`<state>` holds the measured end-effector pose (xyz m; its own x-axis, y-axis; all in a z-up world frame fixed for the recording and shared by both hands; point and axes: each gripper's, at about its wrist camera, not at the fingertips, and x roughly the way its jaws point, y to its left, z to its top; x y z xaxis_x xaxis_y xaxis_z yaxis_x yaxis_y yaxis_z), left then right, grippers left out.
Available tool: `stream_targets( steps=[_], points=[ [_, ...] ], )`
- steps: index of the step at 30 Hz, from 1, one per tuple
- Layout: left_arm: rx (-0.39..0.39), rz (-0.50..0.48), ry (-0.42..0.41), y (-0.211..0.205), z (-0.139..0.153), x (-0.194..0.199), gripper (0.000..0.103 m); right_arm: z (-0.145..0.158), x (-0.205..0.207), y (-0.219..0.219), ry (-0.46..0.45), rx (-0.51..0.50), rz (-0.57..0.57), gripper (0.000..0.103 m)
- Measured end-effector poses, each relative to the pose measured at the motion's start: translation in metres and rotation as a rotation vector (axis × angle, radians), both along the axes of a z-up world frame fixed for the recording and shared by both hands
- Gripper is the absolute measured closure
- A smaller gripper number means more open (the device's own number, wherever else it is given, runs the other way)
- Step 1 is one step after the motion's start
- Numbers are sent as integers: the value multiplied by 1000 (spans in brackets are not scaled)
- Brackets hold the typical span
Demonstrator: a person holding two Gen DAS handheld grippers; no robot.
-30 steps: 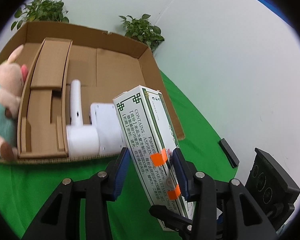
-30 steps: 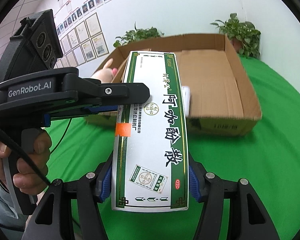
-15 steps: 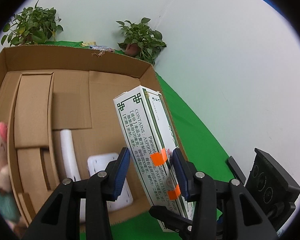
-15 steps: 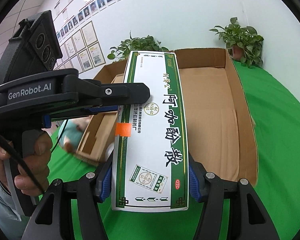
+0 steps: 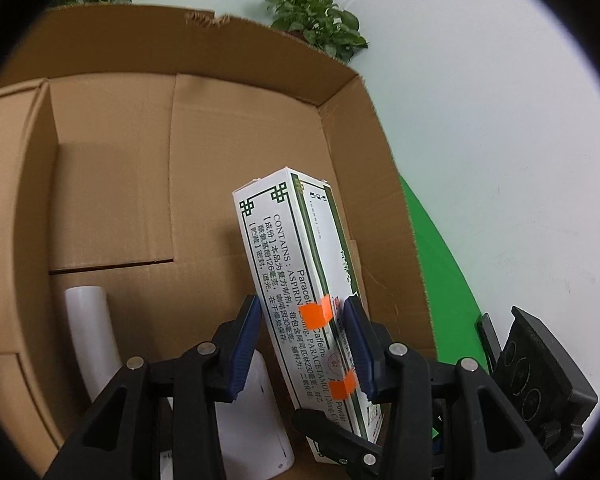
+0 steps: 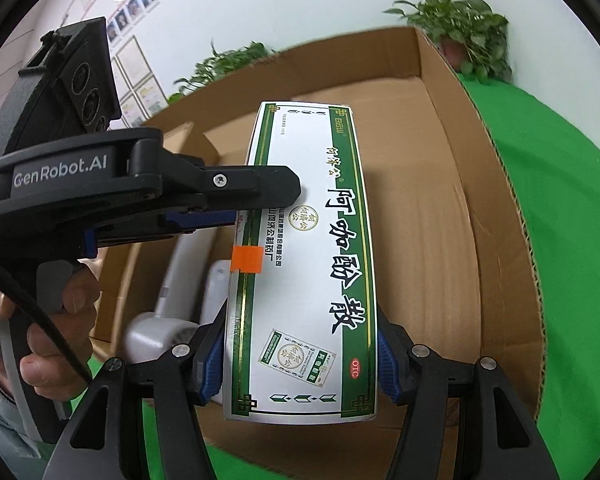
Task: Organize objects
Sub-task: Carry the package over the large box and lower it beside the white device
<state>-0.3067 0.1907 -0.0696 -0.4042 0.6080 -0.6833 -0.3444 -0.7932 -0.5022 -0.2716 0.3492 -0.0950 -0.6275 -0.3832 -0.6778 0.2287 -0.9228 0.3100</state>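
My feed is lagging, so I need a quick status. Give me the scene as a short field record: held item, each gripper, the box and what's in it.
held item: green-and-white medicine carton, above the cardboard box's floor
right gripper: shut on carton's near end
left gripper: shut across carton's thin sides
cardboard box: open-topped, on green cloth
in box: white hair dryer at the left; right floor bare

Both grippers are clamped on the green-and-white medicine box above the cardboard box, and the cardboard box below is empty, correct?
Not quite: the cardboard box is not empty. The right wrist view shows a white hair dryer lying in it, left of the medicine box. The rest holds: the left gripper and right gripper are both clamped on the medicine box above the cardboard box.
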Motion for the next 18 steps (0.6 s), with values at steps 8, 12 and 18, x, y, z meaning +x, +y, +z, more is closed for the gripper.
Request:
stream_targets(
  steps=[8, 12, 18],
  points=[
    [3, -35, -37, 13, -19, -12, 62, -17, -6, 3, -29, 76, -58, 43],
    [-10, -45, -57, 12, -27, -11, 66, -18, -7, -4, -36, 105, -20, 32],
    [7, -65, -65, 11, -30, -3, 64, -20, 0, -3, -39, 97, -7, 34]
  ],
)
